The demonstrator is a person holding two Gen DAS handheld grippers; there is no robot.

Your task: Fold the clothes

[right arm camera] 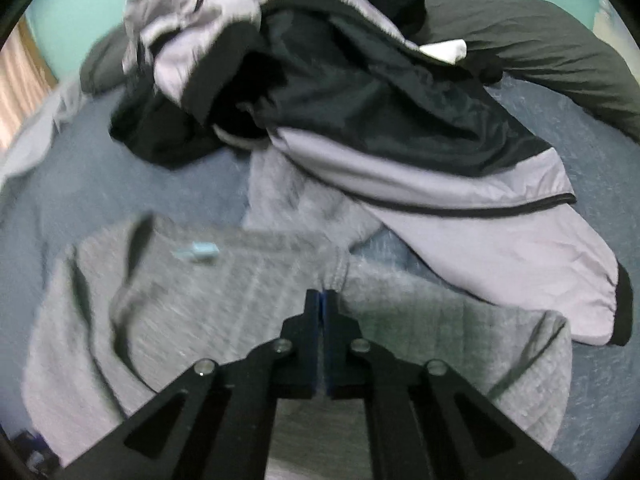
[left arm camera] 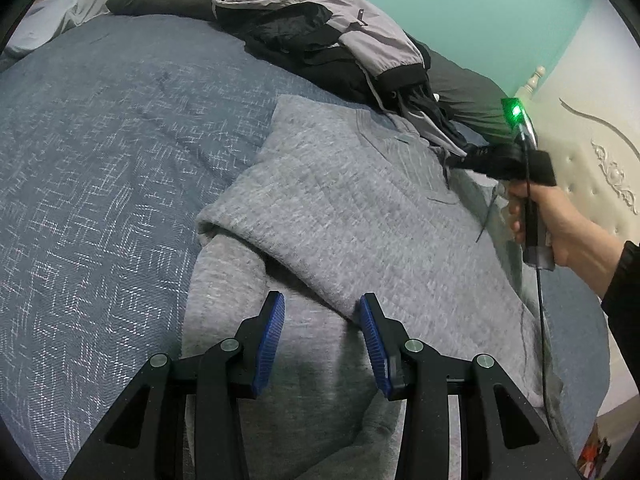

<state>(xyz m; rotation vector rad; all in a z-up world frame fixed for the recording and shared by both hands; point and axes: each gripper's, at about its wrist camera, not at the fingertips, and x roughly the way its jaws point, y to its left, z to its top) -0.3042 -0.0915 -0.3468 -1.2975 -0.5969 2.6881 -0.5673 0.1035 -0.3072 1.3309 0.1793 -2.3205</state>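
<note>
1. Left claw (left arm camera: 322,336) sat partly open, blue pads (left arm camera: 270,344) apart with nothing pinched between them. It hovered over the grey sweater (left arm camera: 360,200), and a folded edge of the knit ran through the gap, but I couldn't tell if either pad actually touched it.

2. Right claw (right arm camera: 323,296) was clamped fully together, pads meeting. Its tips sat right at the ribbed neckline of the sweater (right arm camera: 240,300). Looked like it had a pinch of that collar edge, though the shot was blurry and only a thin bit of fabric could have been in there.

3. From the left cam, the right claw (left arm camera: 456,160) was at about 2 o'clock, held by a hand (left arm camera: 560,224) in a dark sleeve, green light glowing on top, tips down at the sweater's collar end.

4. The sweater lay spread on the blue quilt (left arm camera: 100,160), one side folded over on itself, taking up the middle and 5 o'clock part of the left view.

5. A grey-and-black jacket (right arm camera: 400,140) was heaped at 12 o'clock in the right view, with its hem draped over the sweater's far edge.

6. Labels: a small pale tag (right arm camera: 200,254) sat inside the sweater's neck at about 10 o'clock from the right claw. Too blurred to read. No other writing I could make out.
</note>
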